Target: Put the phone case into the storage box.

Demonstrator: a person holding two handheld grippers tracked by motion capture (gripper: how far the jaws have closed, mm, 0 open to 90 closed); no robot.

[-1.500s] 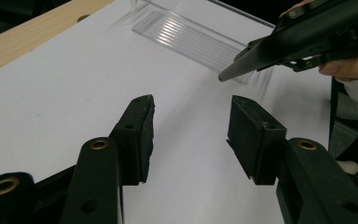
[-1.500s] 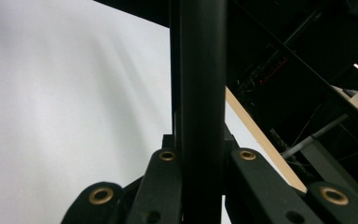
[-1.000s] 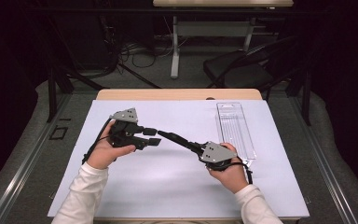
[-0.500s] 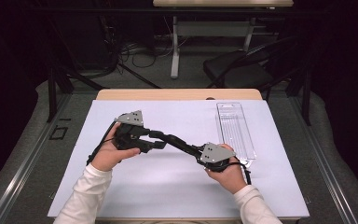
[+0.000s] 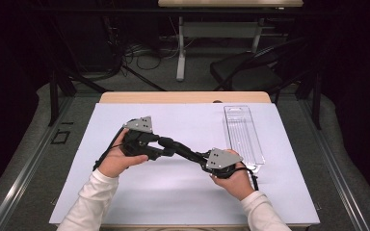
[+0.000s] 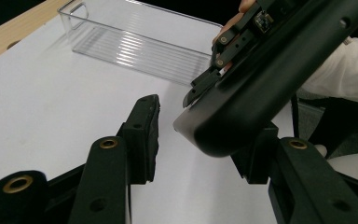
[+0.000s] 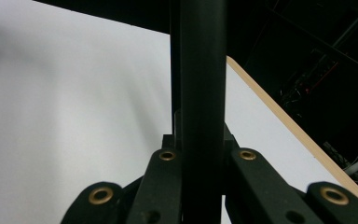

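A long black bar (image 5: 179, 148) with a rounded end spans the gap between the two grippers, above the white sheet. My right gripper (image 5: 195, 156) is shut on one end of it; in the right gripper view the bar (image 7: 198, 70) rises straight up from between the closed jaws (image 7: 199, 140). My left gripper (image 5: 165, 147) is open around the bar's other end. In the left gripper view the rounded end (image 6: 242, 107) lies between the jaws, close against the right jaw and apart from the left fingertip (image 6: 147, 108).
A clear plastic tray (image 5: 243, 132) lies on the right of the white sheet (image 5: 183, 202), also seen far off in the left gripper view as the tray (image 6: 140, 46). The wooden table edge (image 5: 183, 97) runs along the back. A dark chair (image 5: 250, 72) and cables stand beyond.
The two grippers have come together. The bar's free end, earlier just short of the left gripper, now sits between its open jaws.
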